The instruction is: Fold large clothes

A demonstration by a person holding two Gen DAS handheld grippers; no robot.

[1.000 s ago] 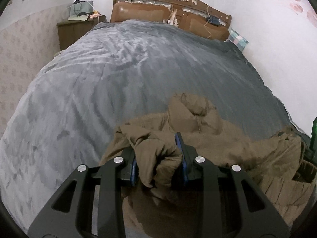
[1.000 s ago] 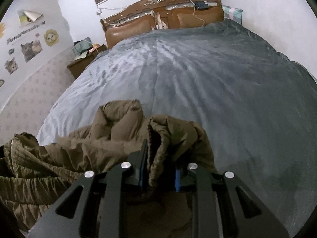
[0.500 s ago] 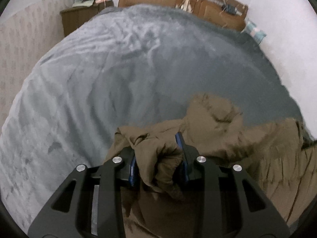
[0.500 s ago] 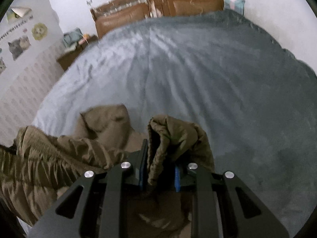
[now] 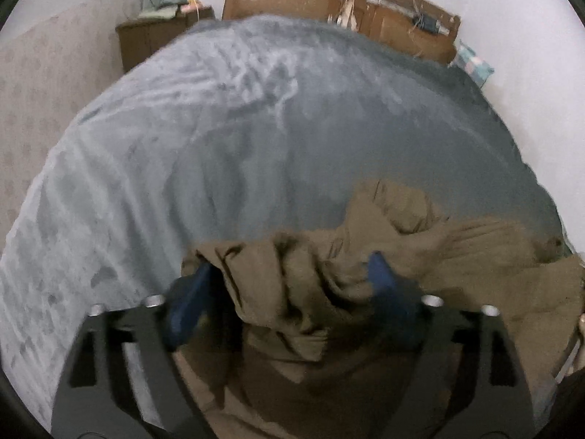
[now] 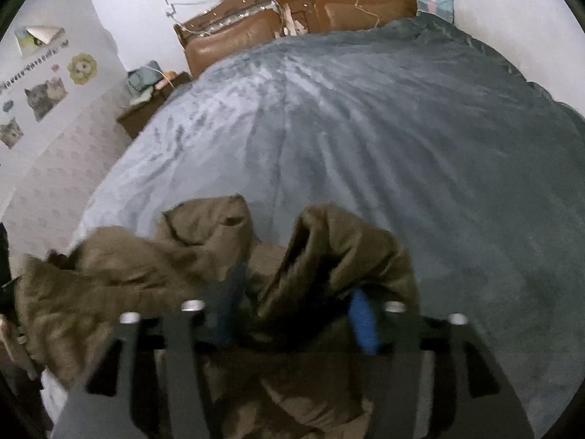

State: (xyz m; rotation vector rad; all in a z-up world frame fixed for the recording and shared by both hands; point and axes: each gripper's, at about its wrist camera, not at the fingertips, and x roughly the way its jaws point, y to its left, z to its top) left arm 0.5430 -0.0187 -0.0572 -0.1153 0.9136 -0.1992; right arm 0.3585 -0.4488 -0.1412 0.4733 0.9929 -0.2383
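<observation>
Lying on: the coat (image 5: 420, 256), an olive-brown padded one, is crumpled in a heap on the near end of the blanket (image 5: 219, 153), with both grippers over it.
Left gripper (image 5: 289, 285): jaws have just been opening and now stand spread wide; a bunched fold of the coat sits between them, and there is a clear gap beside the left blue pad, so it does not look squeezed.
Left pads (image 5: 186, 303): blue, blurred, one on each side of the fold; the right one is half sunk in cloth.
Right gripper (image 6: 296, 311): jaws have just been opening too, and stand apart; a raised, rolled edge of the coat (image 6: 329, 256) sits between them and droops over the right-hand pad.
Right pads (image 6: 362, 322): blue, blurred; whether that one touches the cloth I cannot tell.
Coat shape: puffy and creased, one lobe sticking up toward the bed's middle, the rest spilling to the bed's near edge.
Blanket: grey plush, rumpled in streaks, covering the whole bed.
Headboard (image 6: 292, 11): brown, padded, at the far end, with cords hanging across it.
Nightstand (image 6: 153, 106): dark wood, beside the headboard, with bits of clutter on top.
Wall (image 6: 40, 84): pale, with cat stickers.
Pillow (image 6: 435, 0): checked, tucked in the far corner by the headboard.
</observation>
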